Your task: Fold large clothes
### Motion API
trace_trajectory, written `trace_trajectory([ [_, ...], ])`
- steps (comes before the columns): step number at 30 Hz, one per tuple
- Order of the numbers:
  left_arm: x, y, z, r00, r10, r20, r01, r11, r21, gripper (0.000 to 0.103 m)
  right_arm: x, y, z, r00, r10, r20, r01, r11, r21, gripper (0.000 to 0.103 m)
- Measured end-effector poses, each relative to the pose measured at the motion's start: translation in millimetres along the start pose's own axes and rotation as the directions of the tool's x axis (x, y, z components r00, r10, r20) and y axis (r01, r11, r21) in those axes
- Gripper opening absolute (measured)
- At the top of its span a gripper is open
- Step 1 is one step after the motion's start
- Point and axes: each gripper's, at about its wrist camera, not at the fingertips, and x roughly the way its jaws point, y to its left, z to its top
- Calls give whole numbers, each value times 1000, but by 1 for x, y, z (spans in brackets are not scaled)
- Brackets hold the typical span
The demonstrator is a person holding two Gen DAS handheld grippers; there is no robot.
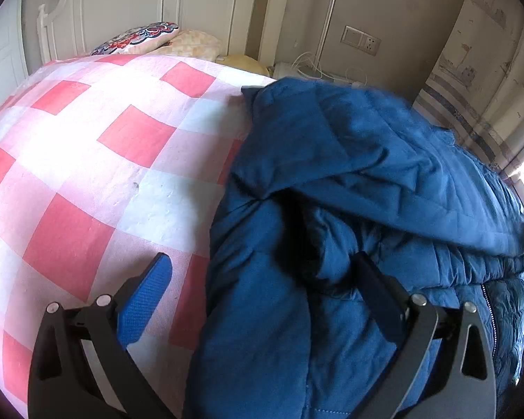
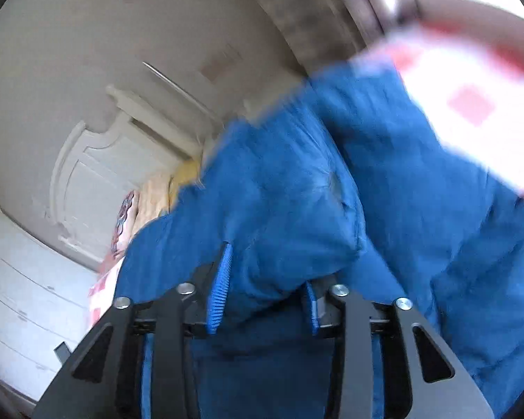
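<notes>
No lettering, label, brand mark or number can be read in either view. The blue jacket (image 1: 349,174) shows only plain quilted cloth and a zip, with no tag or logo in sight. The wall switch and socket plate (image 1: 361,41) is too small to show any marking. The wallpaper strip (image 1: 471,80) carries drawn ships and stripes, not words. The right wrist view is too blurred for any writing to show.
</notes>
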Motion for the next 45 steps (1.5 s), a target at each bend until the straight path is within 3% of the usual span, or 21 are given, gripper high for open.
trace_trajectory([
  [2, 0, 1, 0, 1000, -3, 1, 3, 1000, -2, 101, 0, -7, -3, 999, 42, 31, -43, 999, 18, 43],
  [4, 0, 1, 0, 1000, -6, 2, 6, 1000, -5, 101, 1, -1, -3, 999, 45, 30, -45, 999, -3, 57],
  [7, 0, 1, 1, 1000, -5, 2, 5, 1000, -4, 101, 0, 4, -2, 997, 71, 40, -70, 997, -21, 66],
  [9, 0, 1, 1, 1000, -6, 2, 6, 1000, -5, 101, 0, 4, -2, 996, 74, 51, -73, 997, -31, 64],
  [10, 0, 1, 1, 1000, -6, 2, 6, 1000, -5, 101, 1, 6, -2, 996, 69, 50, -67, 997, -47, 48],
  [11, 0, 1, 1, 1000, -7, 2, 7, 1000, -5, 101, -6, 7, -10, 998, 55, 45, -52, 997, -62, 39],
  [13, -1, 1, 1, 1000, -9, 3, 9, 1000, -7, 101, -14, 13, -13, 996, 61, 62, -55, 994, -91, 30],
  [16, -1, 3, 1, 1000, -14, 5, 14, 1000, -10, 101, -39, 35, -15, 988, 82, 130, -61, 985, -159, 27],
  [19, 0, 3, 1, 1000, -14, 4, 14, 1000, -9, 101, -61, 39, -21, 982, 100, 159, -75, 985, -155, 27],
  [23, 0, 4, 1, 1000, -15, 4, 15, 1000, -9, 101, -40, 8, -29, 997, -14, 80, 22, 994, -110, 27],
  [26, -1, 5, 1, 1000, -21, 6, 21, 1000, -13, 101, -32, -10, -28, 1000, -5, 28, 6, 1000, -13, 30],
  [28, -2, 6, 1, 1000, -27, 8, 27, 999, -18, 101, -43, -4, -27, 997, -48, 52, 49, 999, -13, 34],
  [31, -1, 5, 1, 1000, -20, 5, 21, 1000, -12, 101, -75, 5, -27, 971, -134, 198, 140, 990, -13, 40],
  [33, -1, 4, 1, 1000, -17, 3, 17, 1000, -9, 101, -89, 25, -24, 932, -195, 305, 233, 968, -95, 40],
  [36, -1, 4, 1, 1000, -17, 3, 17, 1000, -9, 101, -76, 63, -17, 924, -208, 321, 299, 916, -267, 40],
  [38, -1, 4, 1, 1000, -18, 4, 18, 1000, -9, 101, -56, 93, -18, 915, -232, 331, 361, 837, -410, 40],
  [41, -1, 4, 1, 1000, -23, 5, 23, 1000, -13, 101, -15, 112, -19, 907, -311, 285, 420, 732, -536, 40],
  [42, -1, 4, 1, 1000, -24, 6, 24, 1000, -13, 101, -4, 111, -21, 896, -350, 274, 445, 703, -555, 40],
  [43, -1, 4, 2, 1000, -23, 5, 23, 1000, -13, 101, 16, 105, -22, 870, -426, 247, 485, 657, -578, 41],
  [45, -2, 6, 2, 1000, -22, 10, 23, 1000, -20, 101, 30, 87, -32, 858, -467, 214, 492, 629, -602, 42],
])
